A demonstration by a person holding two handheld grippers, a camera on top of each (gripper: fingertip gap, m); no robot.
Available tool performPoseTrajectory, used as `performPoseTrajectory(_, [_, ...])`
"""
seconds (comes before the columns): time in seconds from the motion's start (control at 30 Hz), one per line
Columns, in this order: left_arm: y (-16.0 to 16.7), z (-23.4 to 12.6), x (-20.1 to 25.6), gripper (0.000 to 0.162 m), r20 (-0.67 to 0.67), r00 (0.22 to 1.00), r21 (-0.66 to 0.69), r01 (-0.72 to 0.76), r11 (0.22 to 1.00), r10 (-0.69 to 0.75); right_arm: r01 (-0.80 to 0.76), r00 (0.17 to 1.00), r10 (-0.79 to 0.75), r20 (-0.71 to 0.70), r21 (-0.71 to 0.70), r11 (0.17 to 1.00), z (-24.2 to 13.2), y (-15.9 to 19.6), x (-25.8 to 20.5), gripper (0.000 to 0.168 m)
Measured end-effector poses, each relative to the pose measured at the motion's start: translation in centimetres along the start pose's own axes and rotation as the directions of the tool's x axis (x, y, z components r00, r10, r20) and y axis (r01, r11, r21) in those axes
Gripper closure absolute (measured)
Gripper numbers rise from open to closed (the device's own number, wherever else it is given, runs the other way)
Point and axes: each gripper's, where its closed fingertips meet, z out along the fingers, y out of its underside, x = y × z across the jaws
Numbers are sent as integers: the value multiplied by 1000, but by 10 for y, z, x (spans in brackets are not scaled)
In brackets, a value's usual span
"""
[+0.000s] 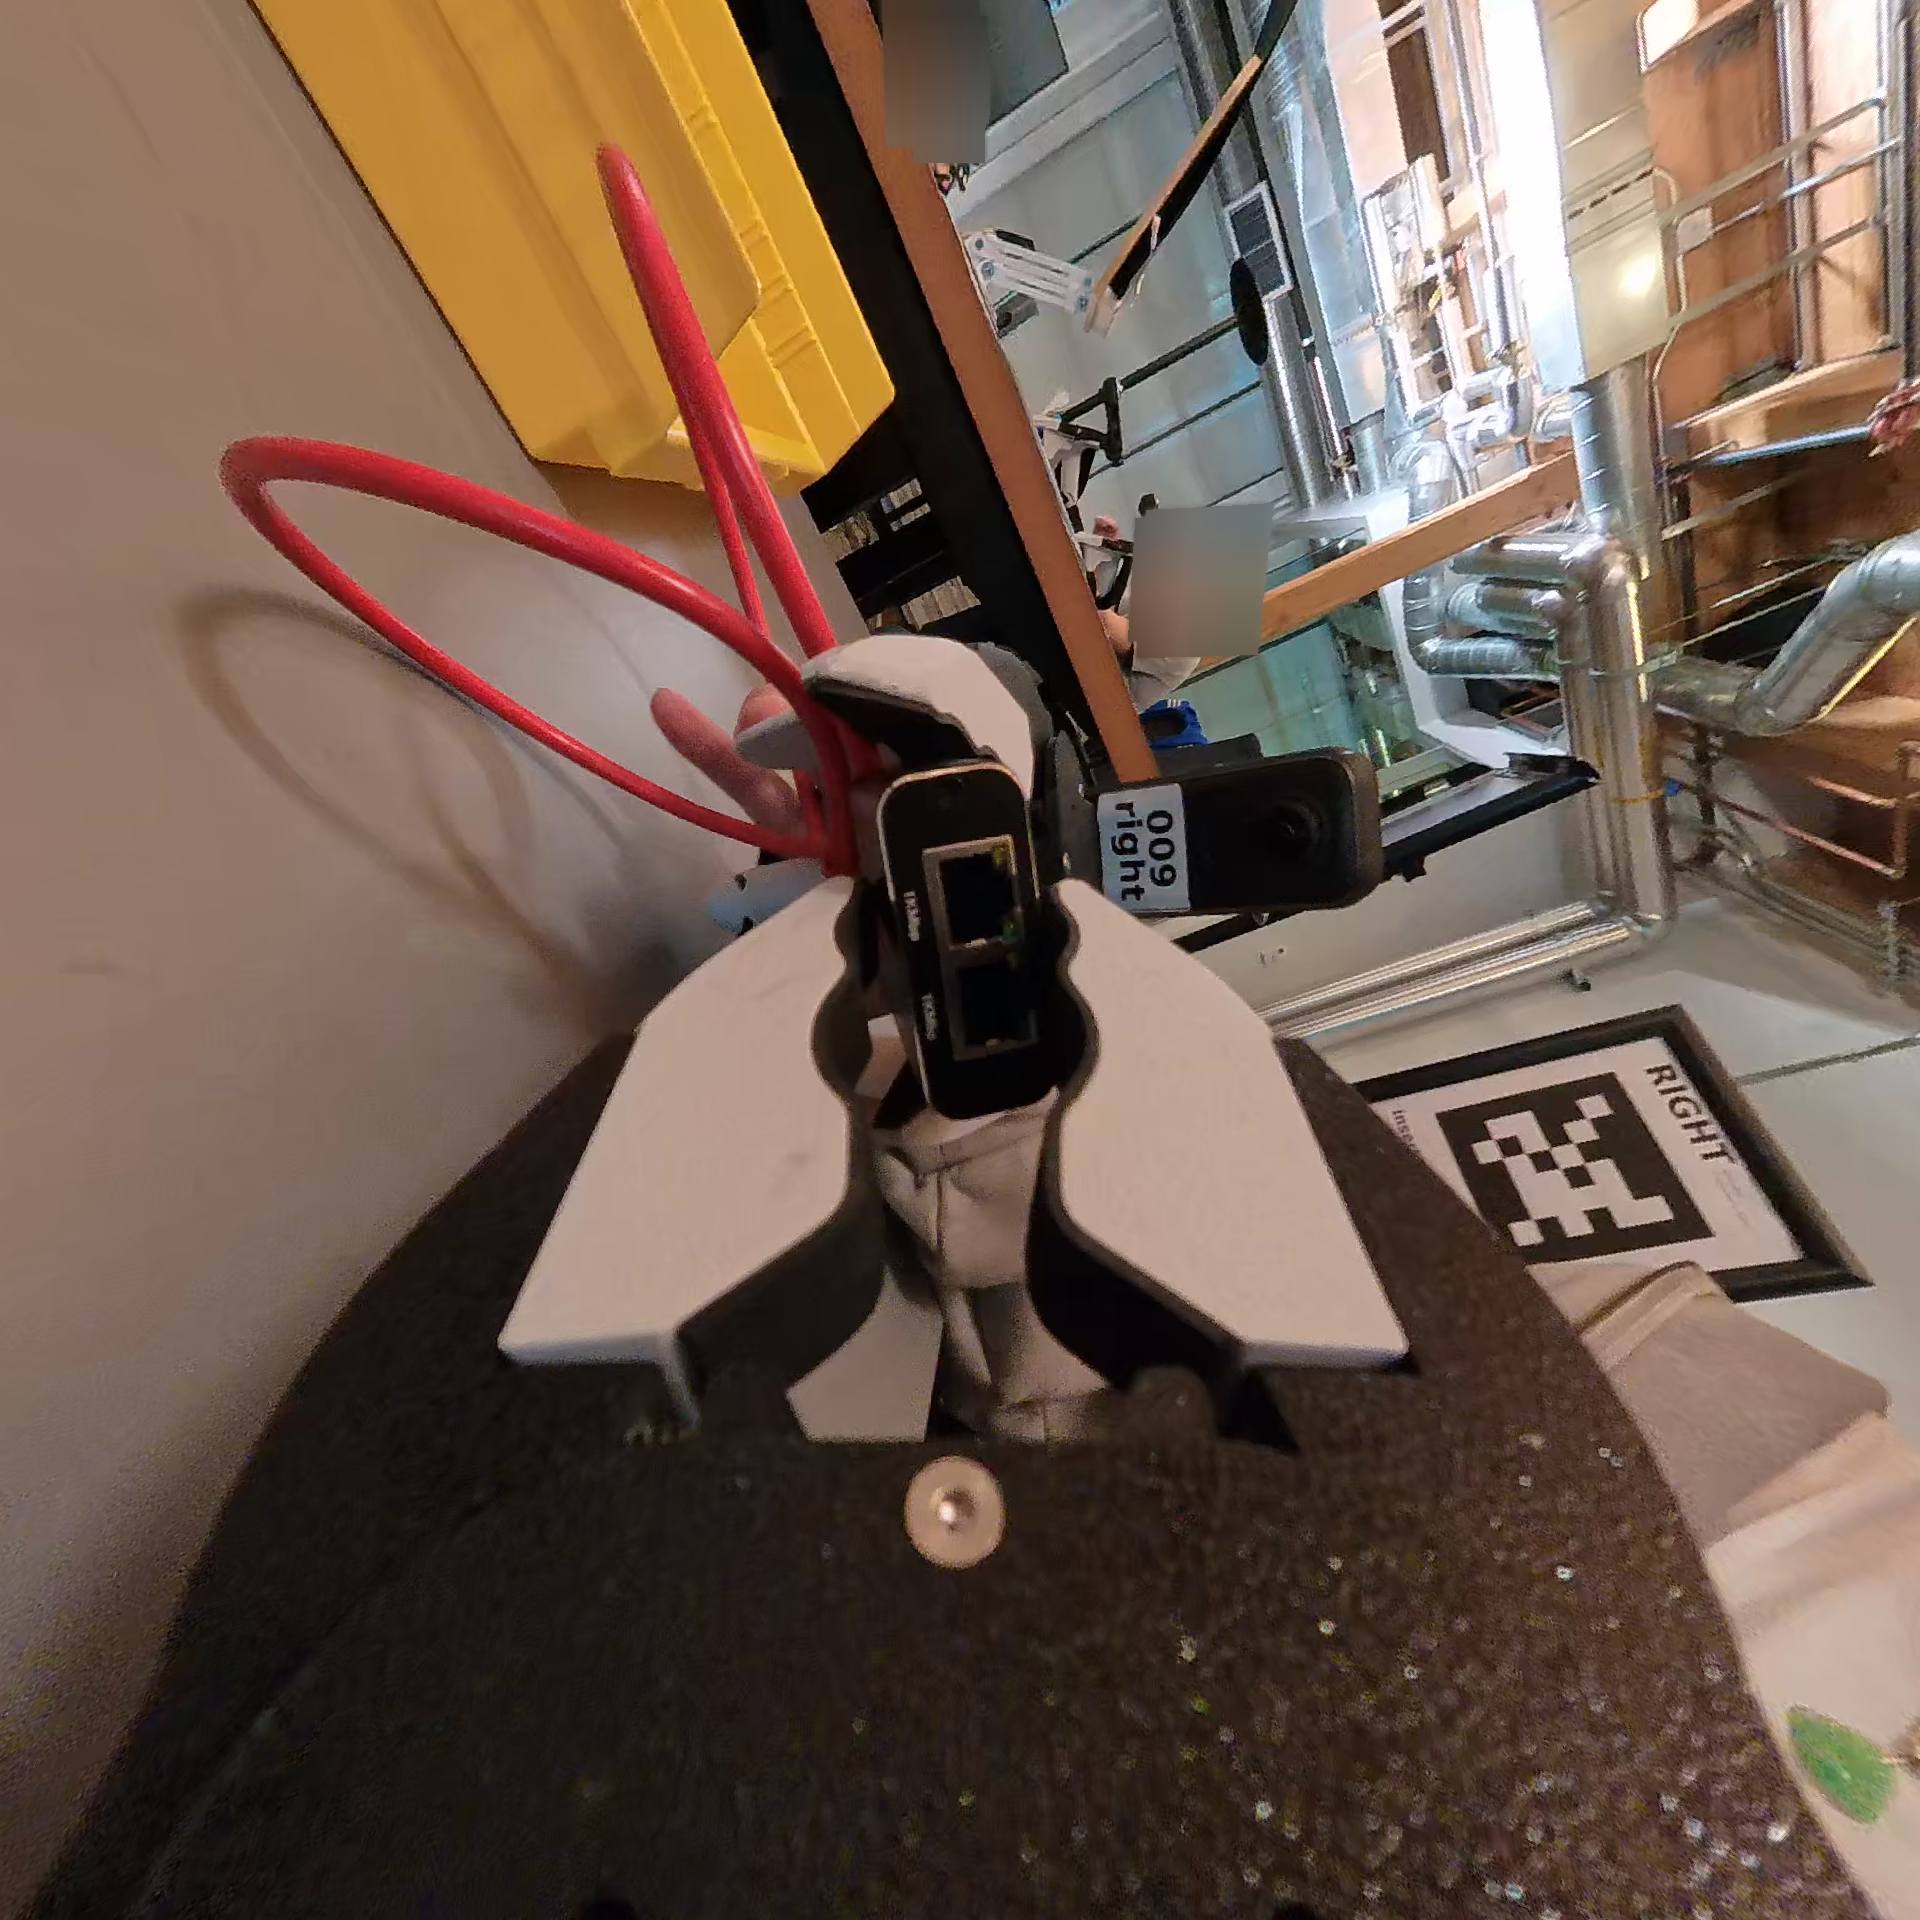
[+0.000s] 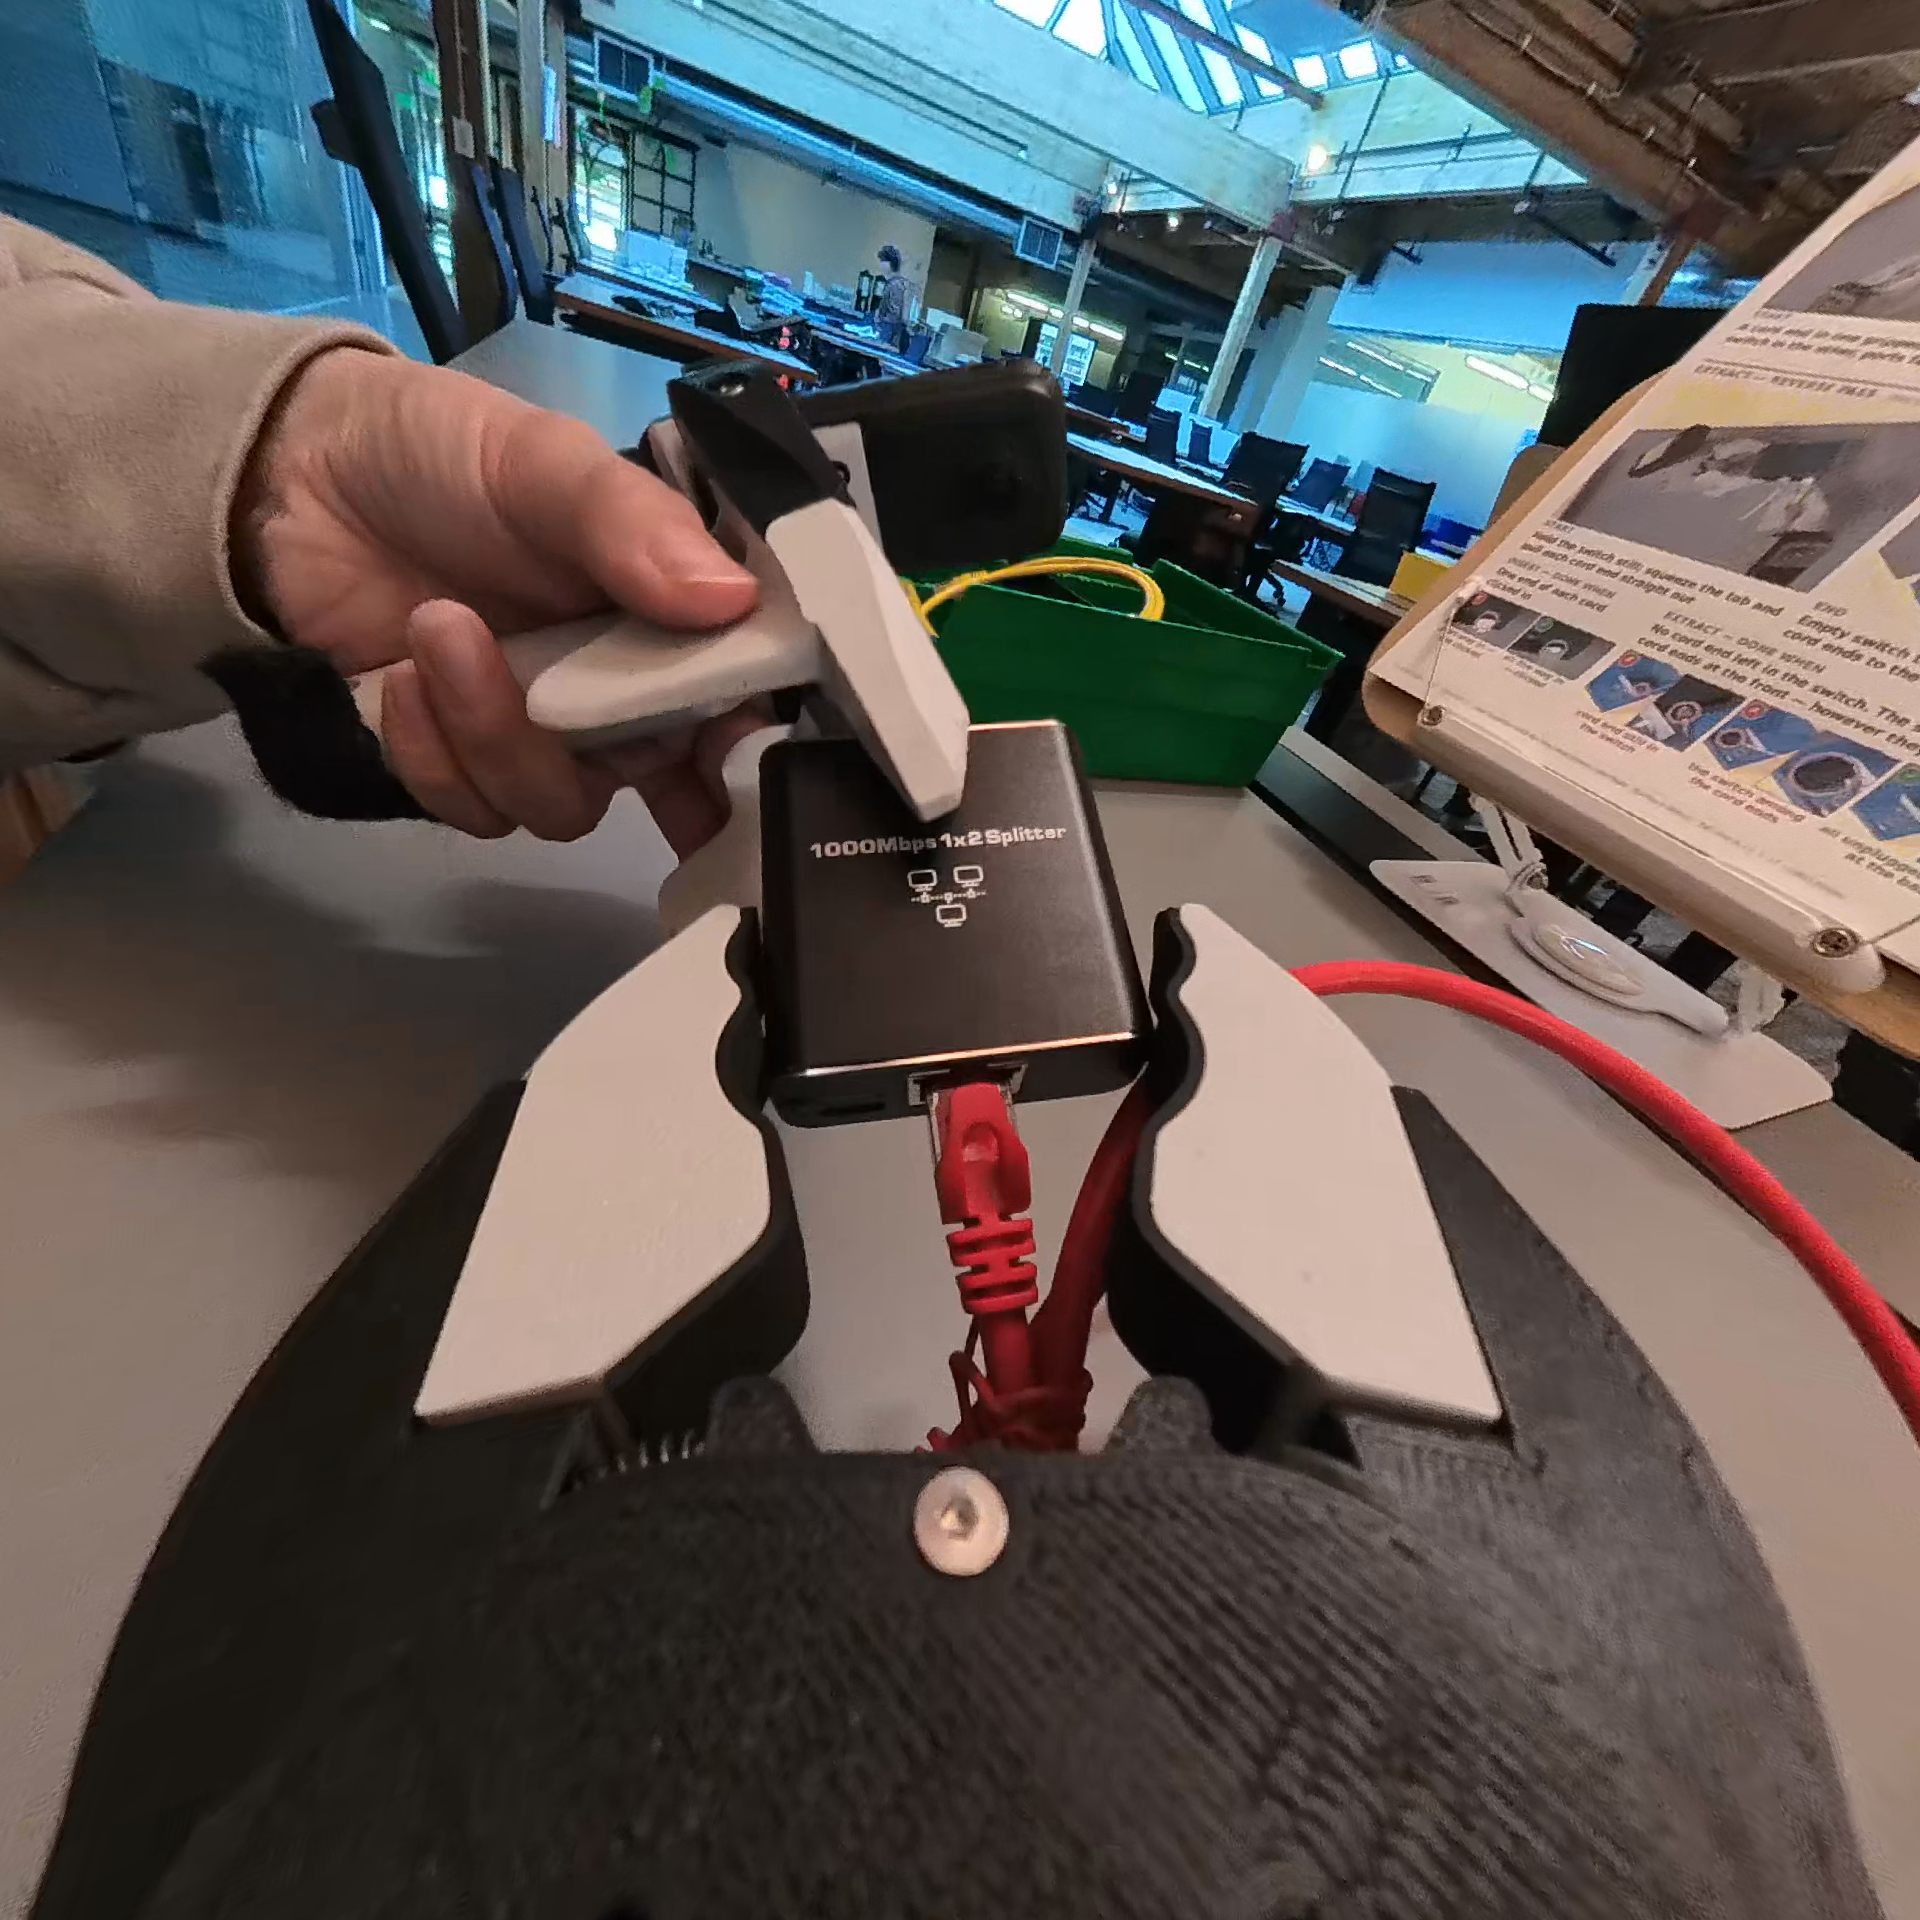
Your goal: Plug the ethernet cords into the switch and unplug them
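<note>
The black switch (image 1: 977,935) is clamped across its thickness between my left gripper's (image 1: 961,914) fingers, with two empty ports facing that camera. In the right wrist view the switch (image 2: 935,935) is held level above the table, and the left gripper's upper finger (image 2: 873,644) lies on its far end. A red ethernet plug (image 2: 982,1153) sits in the single near port. My right gripper (image 2: 956,977) is open, its fingertips flanking the switch's near end and the plug lying loose between the fingers. The red cord (image 2: 1662,1132) loops off to the right and also shows in the left wrist view (image 1: 468,540).
A green bin (image 2: 1122,675) with a yellow cord (image 2: 1039,571) stands behind the switch. A yellow bin (image 1: 582,208) lies on the grey table (image 2: 260,1039). An instruction board on a stand (image 2: 1662,571) is at the right. A person's hand (image 2: 468,540) holds the left gripper. Only a small space, under 4 cm, lies between the two pairs of fingers.
</note>
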Motion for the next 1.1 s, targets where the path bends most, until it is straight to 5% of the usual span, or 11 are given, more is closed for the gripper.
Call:
performPoseTrajectory(0.4, [26, 0, 6, 133, -132, 991, -180, -25, 983, 1, -74, 984, 38, 175, 203, 976, -15, -21, -24, 90])
performPoseTrajectory(0.6, [25, 4, 7, 133, -127, 990, -175, 31, 984, -54, -22, 986, -3, 166, 149, 989, -13, -13, -26, 83])
performPoseTrajectory(0.73, [21, 3, 2, 133, -136, 988, -137, 56, 989, -75, 45, 996, -52, 77, 94, 995, -8, -6, -16, 93])
performPoseTrajectory(0.9, [14, -4, -5, 135, -131, 988, -88, 71, 994, -82, -40, 996, 16, 89, 267, 963, -20, -30, -12, 109])
performPoseTrajectory(1.1, [18, -1, -8, 135, -80, 996, -108, 26, 994, -34, -30, 994, 19, 110, 98, 995, -8, -3, -16, 100])
